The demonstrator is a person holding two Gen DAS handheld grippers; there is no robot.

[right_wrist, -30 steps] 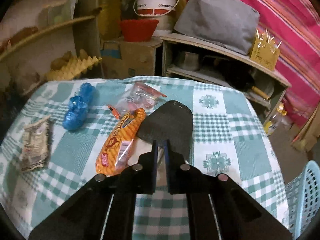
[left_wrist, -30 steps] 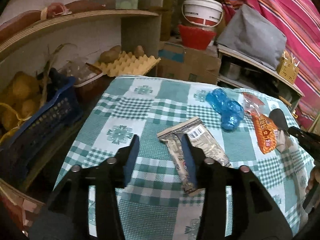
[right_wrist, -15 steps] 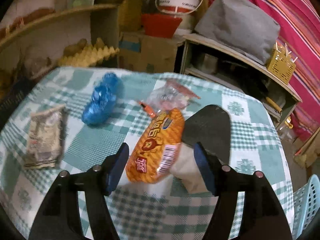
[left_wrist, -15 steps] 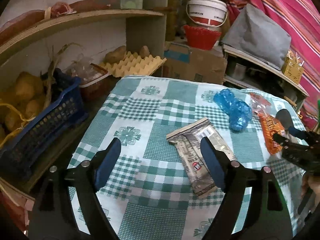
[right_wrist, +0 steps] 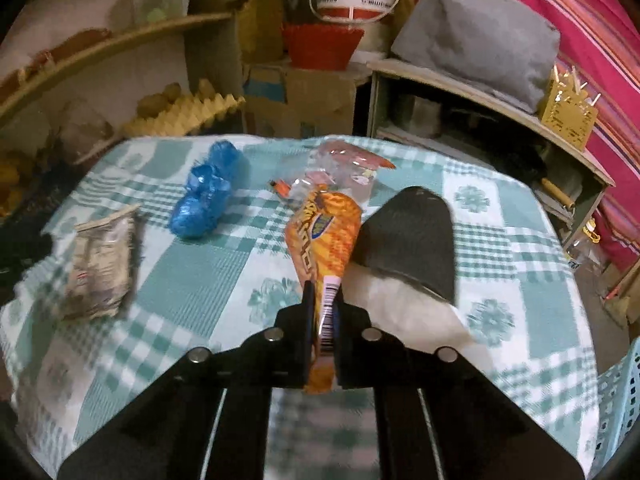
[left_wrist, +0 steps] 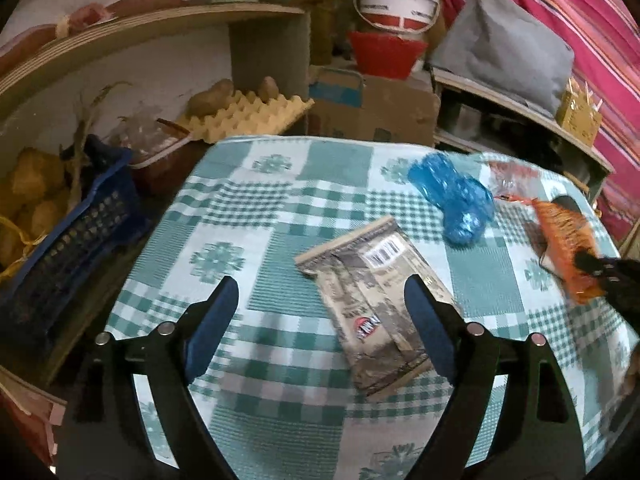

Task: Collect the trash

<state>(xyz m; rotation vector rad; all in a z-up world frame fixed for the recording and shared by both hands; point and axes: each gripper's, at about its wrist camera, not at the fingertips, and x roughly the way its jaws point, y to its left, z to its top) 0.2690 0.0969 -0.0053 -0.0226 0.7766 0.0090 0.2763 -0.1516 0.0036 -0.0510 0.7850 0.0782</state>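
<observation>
Your right tongs (right_wrist: 322,304) pinch the orange snack wrapper (right_wrist: 322,236); your left tongs (left_wrist: 320,300) are opening, the grey wrapper (left_wrist: 376,300) lying unpinched between their tips.

**My two grippers, up close**

My left gripper (left_wrist: 320,300) is matte black plastic, its two arms curving forward from a broad dark base. Each finger carries a long blue pad (left_wrist: 212,328) on its inner face. Round silver screw heads sit on the knuckles, two per side. My right gripper (right_wrist: 322,308) is the same black build, with four silver screws across its linkages, blue lining its thin fingertips, and pale streaks along its lower arms.
</observation>
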